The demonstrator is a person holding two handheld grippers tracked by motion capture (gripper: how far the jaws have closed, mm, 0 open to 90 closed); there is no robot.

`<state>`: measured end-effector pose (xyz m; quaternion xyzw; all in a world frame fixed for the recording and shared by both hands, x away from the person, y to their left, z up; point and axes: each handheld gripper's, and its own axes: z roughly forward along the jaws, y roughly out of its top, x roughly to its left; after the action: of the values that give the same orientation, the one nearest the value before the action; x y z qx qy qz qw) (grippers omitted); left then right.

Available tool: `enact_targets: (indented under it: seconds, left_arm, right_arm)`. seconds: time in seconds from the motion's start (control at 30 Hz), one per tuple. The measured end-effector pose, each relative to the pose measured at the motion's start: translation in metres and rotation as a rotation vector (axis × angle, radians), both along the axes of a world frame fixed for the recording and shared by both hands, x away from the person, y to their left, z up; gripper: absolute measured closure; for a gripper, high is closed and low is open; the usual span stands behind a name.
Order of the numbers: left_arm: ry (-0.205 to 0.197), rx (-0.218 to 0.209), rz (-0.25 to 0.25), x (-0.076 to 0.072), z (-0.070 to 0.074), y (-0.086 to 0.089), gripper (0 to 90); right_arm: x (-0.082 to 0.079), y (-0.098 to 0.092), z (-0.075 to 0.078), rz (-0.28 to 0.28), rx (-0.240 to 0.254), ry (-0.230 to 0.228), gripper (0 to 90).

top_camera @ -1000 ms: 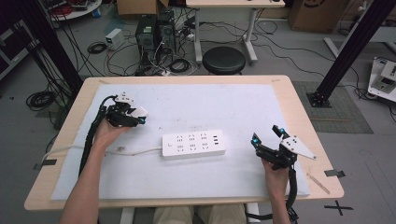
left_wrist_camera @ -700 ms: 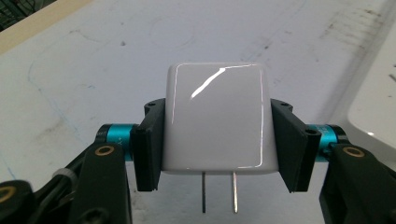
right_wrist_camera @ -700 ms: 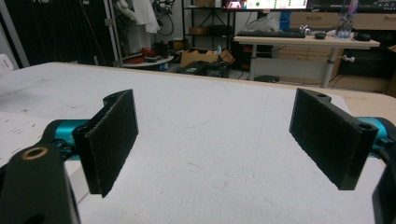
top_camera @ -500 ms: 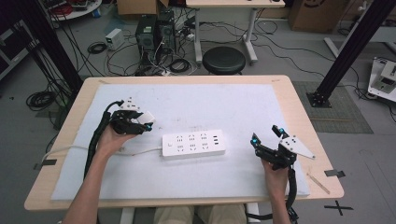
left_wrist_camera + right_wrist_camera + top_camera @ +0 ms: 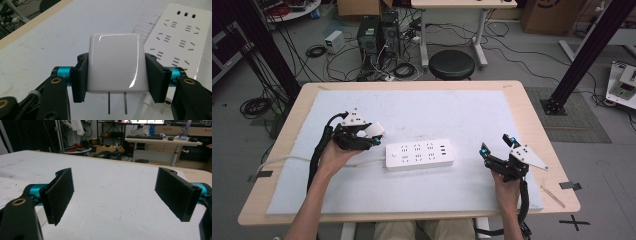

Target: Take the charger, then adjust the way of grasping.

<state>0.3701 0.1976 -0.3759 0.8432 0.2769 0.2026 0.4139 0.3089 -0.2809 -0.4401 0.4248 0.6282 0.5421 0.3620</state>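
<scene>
So the white plug [image 5: 116, 62] is pinched between the left tongs [image 5: 373, 134] — both pads pressed flat against its sides, two metal prongs pointing down. It's held just above the bench [image 5: 522, 107], right beside the left end of the white power strip [image 5: 419, 155], not touching it. The right tongs [image 5: 497, 146] are spread wide with nothing between them — parked well off to the strip's right.

High view: fixed above person's side, looks forward and down, takes in whole table [image 5: 532, 107] from afar.
Left gripper view: close, low, angled down along jaws; shares power strip [image 5: 180, 37] with high view [image 5: 419, 155].
Right gripper view: near table level, faces across white mat [image 5: 112, 195] toward room.
</scene>
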Motion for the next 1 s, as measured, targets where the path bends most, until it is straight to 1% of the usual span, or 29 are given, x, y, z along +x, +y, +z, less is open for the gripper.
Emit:
enact_targets:
  seconds: [0.07, 0.1, 0.13, 0.17, 0.23, 0.3, 0.33, 0.37, 0.4, 0.5, 0.57, 0.6, 0.63, 0.67, 0.73, 0.8, 0.83, 0.87, 0.9, 0.93, 0.97, 1.0]
  left_arm:
    - [-0.013, -0.007, -0.005, -0.008, -0.002, -0.005, 42.5]
    - [-0.013, -0.007, -0.005, -0.008, -0.002, -0.005, 42.5]
    - [-0.022, -0.015, -0.013, -0.014, -0.004, -0.009, 42.5]
    - [-0.03, -0.02, -0.015, -0.016, -0.005, -0.011, 42.5]
    - [-0.042, -0.028, -0.016, -0.022, -0.006, -0.015, 42.5]
    - [-0.06, -0.025, -0.016, -0.026, -0.007, -0.019, 42.5]
    - [-0.071, -0.022, -0.012, -0.029, -0.007, -0.021, 42.5]
    - [-0.084, -0.014, -0.017, -0.031, -0.007, -0.023, 42.4]
    - [-0.092, -0.014, -0.013, -0.033, -0.007, -0.026, 42.5]
    - [-0.133, -0.004, -0.013, -0.04, -0.008, -0.036, 42.5]
    - [-0.158, 0.009, -0.015, -0.043, -0.01, -0.044, 42.5]
    - [-0.171, 0.018, -0.018, -0.045, -0.01, -0.047, 42.4]
    - [-0.181, 0.029, -0.021, -0.047, -0.011, -0.051, 42.4]
    - [-0.192, 0.044, -0.026, -0.048, -0.011, -0.054, 42.5]
    - [-0.213, 0.051, -0.036, -0.051, -0.012, -0.06, 42.5]
    - [-0.243, 0.066, -0.044, -0.054, -0.011, -0.066, 42.4]
    - [-0.243, 0.066, -0.044, -0.054, -0.011, -0.066, 42.4]
    - [-0.267, 0.077, -0.045, -0.058, -0.012, -0.072, 42.4]
    - [-0.289, 0.088, -0.05, -0.06, -0.012, -0.076, 42.5]
    - [-0.301, 0.093, -0.051, -0.061, -0.013, -0.078, 42.4]
    - [-0.301, 0.093, -0.051, -0.061, -0.013, -0.078, 42.5]
    - [-0.333, 0.108, -0.056, -0.065, -0.014, -0.082, 42.5]
  right_arm:
    - [-0.001, 0.0, 0.0, -0.001, 0.006, 0.001, 15.9]
    - [-0.001, 0.0, 0.0, -0.001, 0.006, 0.001, 15.9]
    - [-0.001, 0.0, 0.0, 0.003, 0.008, 0.0, 15.9]
    - [-0.002, -0.001, 0.0, 0.008, 0.007, -0.007, 15.9]
    - [-0.003, 0.0, 0.0, 0.013, 0.013, -0.001, 15.9]
    - [-0.002, -0.001, 0.0, 0.032, 0.009, -0.003, 15.9]
    - [-0.003, 0.0, 0.001, 0.034, 0.013, 0.01, 15.9]
    - [-0.004, 0.0, 0.001, 0.036, 0.003, 0.005, 15.9]
    - [-0.003, -0.001, 0.001, 0.046, 0.006, 0.004, 15.9]
    - [-0.003, -0.001, 0.001, 0.061, 0.015, 0.02, 15.9]
    - [-0.002, -0.001, 0.001, 0.073, 0.016, 0.02, 15.9]
    - [-0.002, -0.001, 0.001, 0.081, 0.025, 0.028, 15.9]
    - [-0.001, -0.002, 0.001, 0.088, 0.025, 0.024, 15.9]
    - [-0.001, -0.002, 0.001, 0.091, 0.04, 0.037, 15.9]
    - [0.0, -0.003, 0.001, 0.105, 0.049, 0.036, 15.9]
    - [0.001, -0.003, 0.002, 0.111, 0.062, 0.054, 15.9]
    - [0.001, -0.003, 0.002, 0.111, 0.062, 0.054, 15.9]
    - [0.002, -0.003, 0.002, 0.116, 0.064, 0.058, 16.0]
    - [0.001, -0.001, 0.004, 0.142, 0.077, 0.064, 16.3]
    - [0.0, 0.0, 0.004, 0.149, 0.082, 0.068, 16.3]
    - [0.0, 0.0, 0.004, 0.149, 0.082, 0.068, 16.3]
    - [-0.001, 0.001, 0.005, 0.161, 0.09, 0.071, 16.3]
